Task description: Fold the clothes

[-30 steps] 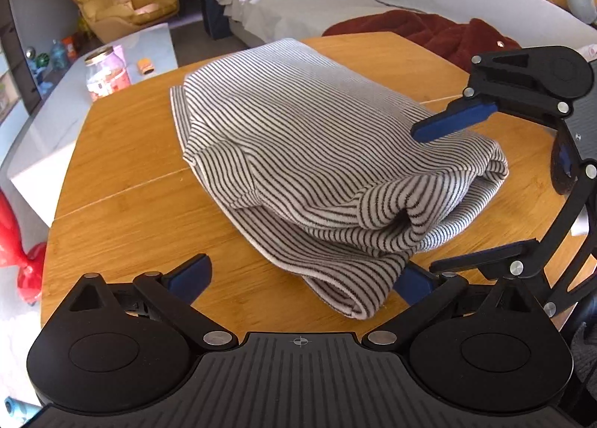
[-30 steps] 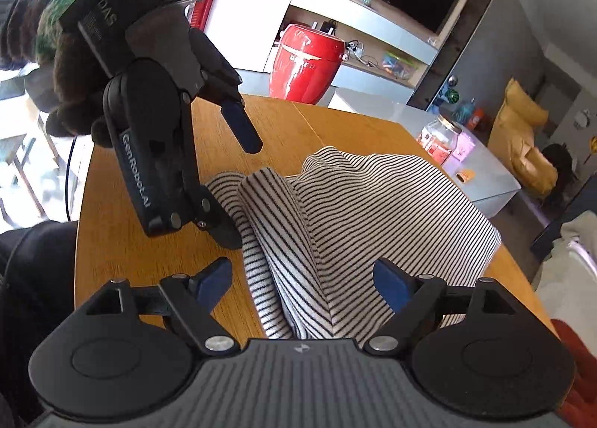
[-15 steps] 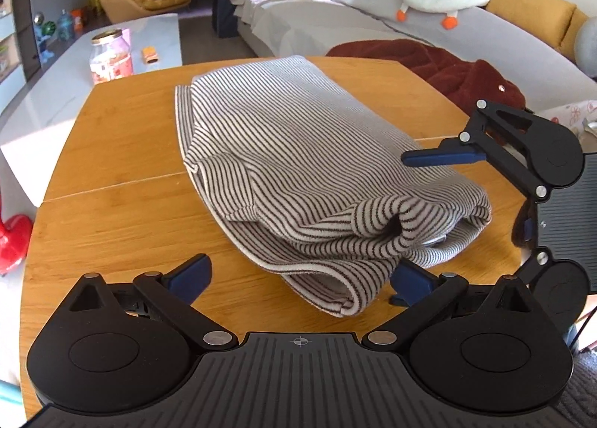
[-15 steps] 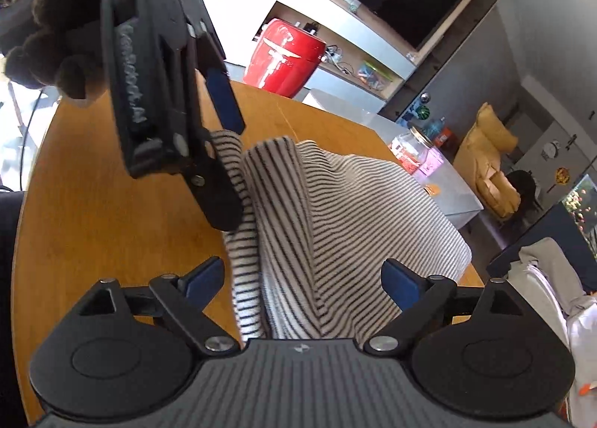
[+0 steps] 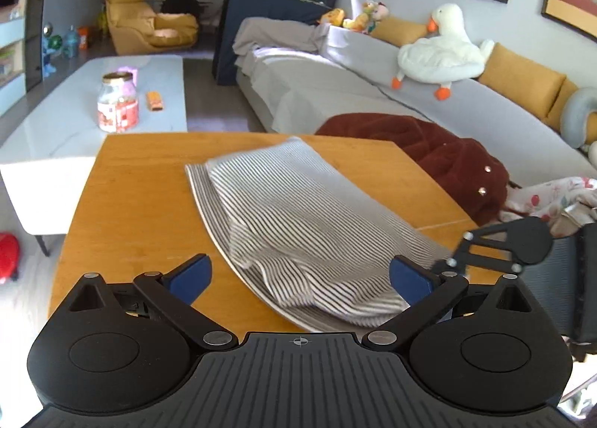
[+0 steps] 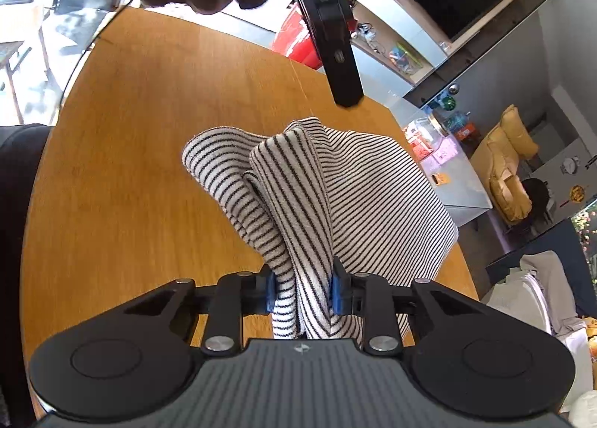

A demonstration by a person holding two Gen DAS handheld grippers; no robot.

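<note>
Striped knit garment (image 6: 317,204) bunches softly between closing right tongs (image 6: 304,288).

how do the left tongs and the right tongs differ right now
The left tongs stand wide open, holding nothing; the right tongs are closing, pads pressing a bunched fold of the black-and-white striped knit garment. Left hovers over the orange wooden table; right lifts cloth. Both have blue pads.

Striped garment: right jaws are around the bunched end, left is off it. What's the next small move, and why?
Probably finish the right gripper's pinch, then lift that end slightly. Its jaws are closing with a thick bunch of the striped garment between the pads, while the left gripper is open and holds nothing. The rest lies folded on the wooden table.
</note>
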